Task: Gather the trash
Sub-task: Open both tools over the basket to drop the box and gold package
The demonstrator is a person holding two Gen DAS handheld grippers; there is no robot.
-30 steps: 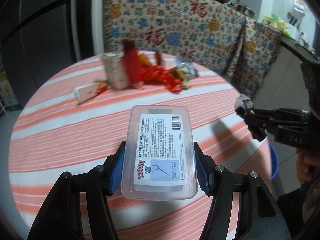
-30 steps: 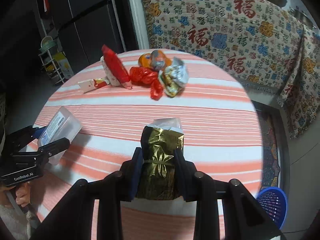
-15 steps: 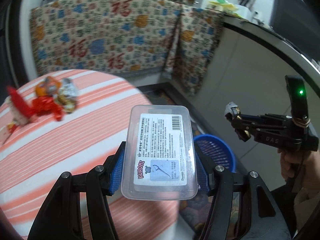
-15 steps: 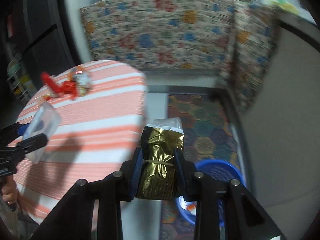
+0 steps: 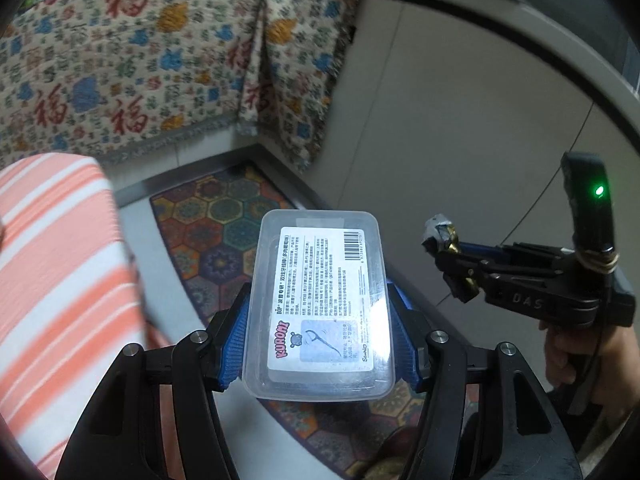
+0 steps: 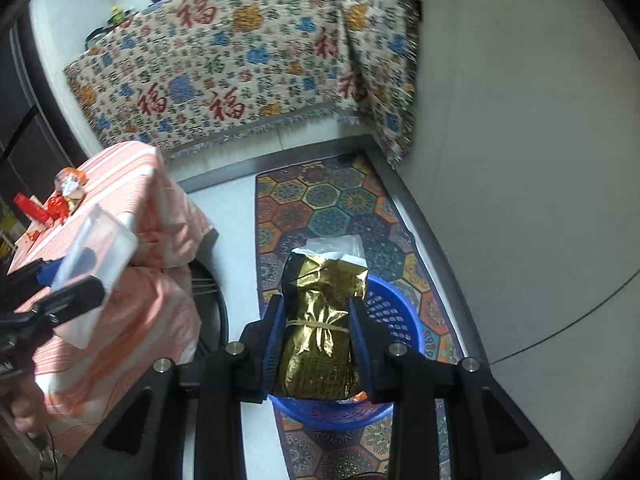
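My left gripper (image 5: 318, 336) is shut on a clear plastic floss-pick box (image 5: 318, 304) with a printed label, held in the air past the table edge. My right gripper (image 6: 320, 344) is shut on a gold foil packet (image 6: 322, 320) bound with a rubber band, held right above a blue plastic basket (image 6: 394, 316) on the floor. The right gripper also shows in the left wrist view (image 5: 444, 248), to the right of the box. The left gripper with the box shows in the right wrist view (image 6: 86, 264) at the left.
The round table with its orange-striped cloth (image 6: 120, 172) stands at the left, with red and foil wrappers (image 6: 60, 200) on it. A patterned hexagon rug (image 6: 320, 204) lies under the basket. A flowered cloth (image 6: 224, 60) hangs behind; a grey wall (image 6: 520, 160) is to the right.
Both grippers have swung right, away from the table and towards the floor. The gold packet now hangs over the blue basket. Both keep their hold.
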